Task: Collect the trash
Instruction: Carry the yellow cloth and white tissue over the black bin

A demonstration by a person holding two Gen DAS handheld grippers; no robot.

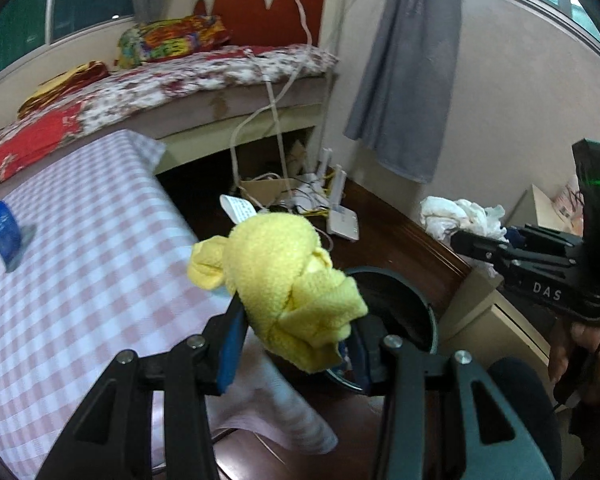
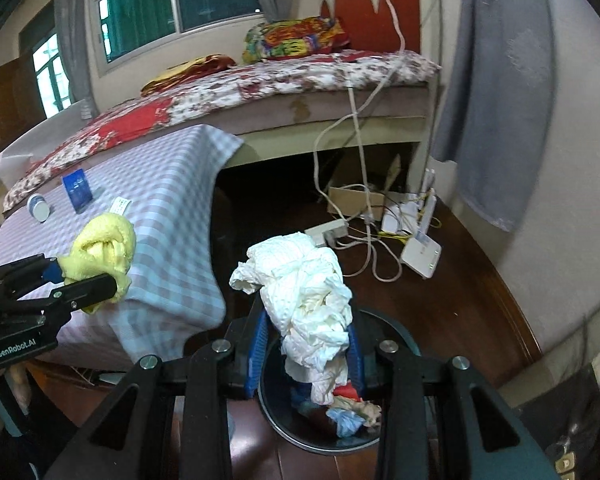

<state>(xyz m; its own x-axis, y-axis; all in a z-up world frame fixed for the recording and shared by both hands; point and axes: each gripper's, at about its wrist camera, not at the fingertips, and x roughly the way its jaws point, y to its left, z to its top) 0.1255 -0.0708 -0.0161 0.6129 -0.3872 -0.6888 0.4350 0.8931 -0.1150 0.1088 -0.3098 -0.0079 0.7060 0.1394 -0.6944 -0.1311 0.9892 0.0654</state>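
White tissue wad [image 2: 308,304] over part-full bin [image 2: 400,344]

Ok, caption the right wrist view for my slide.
Right tongs hold crumpled white paper above the trash bin; left tongs grip a yellow cloth.

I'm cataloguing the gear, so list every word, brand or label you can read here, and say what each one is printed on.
"DAS": on the black body of the right tongs, seen from the left wrist view.
"GenRobot.AI": on the black body of the left tongs, seen from the right wrist view.
Blue box on the checked tablecloth: print too blurred to read.
White printed slip behind the yellow cloth: text too small to read.
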